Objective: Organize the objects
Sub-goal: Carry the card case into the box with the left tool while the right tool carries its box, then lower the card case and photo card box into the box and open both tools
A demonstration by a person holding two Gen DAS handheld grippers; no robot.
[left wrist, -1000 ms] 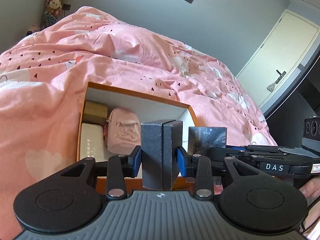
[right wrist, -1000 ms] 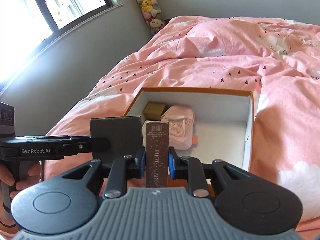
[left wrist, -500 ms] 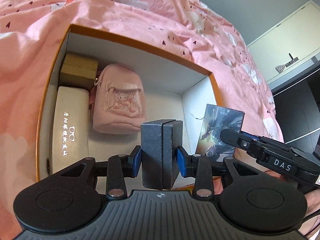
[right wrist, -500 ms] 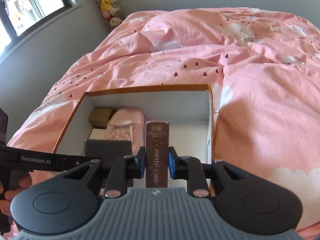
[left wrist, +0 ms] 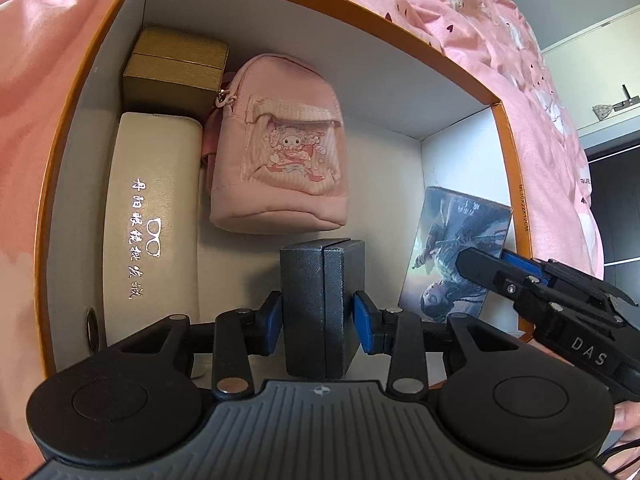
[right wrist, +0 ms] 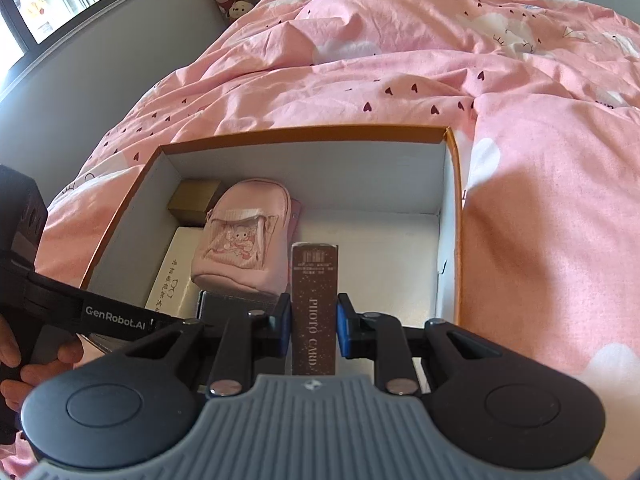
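Floor space is the thing to watch here: the free patch of the box (right wrist: 448, 240) sits right of the pink pouch (left wrist: 280, 160) and ahead of both grippers, and that's where both your loads look headed.

Your left gripper (left wrist: 318, 314) is clamped on the dark case (left wrist: 322, 304), which stands upright between the pads with its long axis pointing along the fingers, down into the box. It hangs just in front of the pouch's bottom edge, with the cream glasses case (left wrist: 152, 216) to its left. Can't tell if its lower end touches the floor yet.

Your right gripper (right wrist: 313, 326) is squeezing the photo card box (right wrist: 314, 304) by its narrow sides, long axis also along the fingers, flat face toward the right wall. In the left view it's close to that wall, near the front right corner.

Left side of the box is full: gold box (left wrist: 176, 66) in the back corner, glasses case in front of it, pouch beside both. So I'd guess the dark case goes down right below the pouch, and the card box slots by the right wall. The right hand is nearer that wall, the left nearer the pouch.

Careful the two grippers don't bump, they're close.
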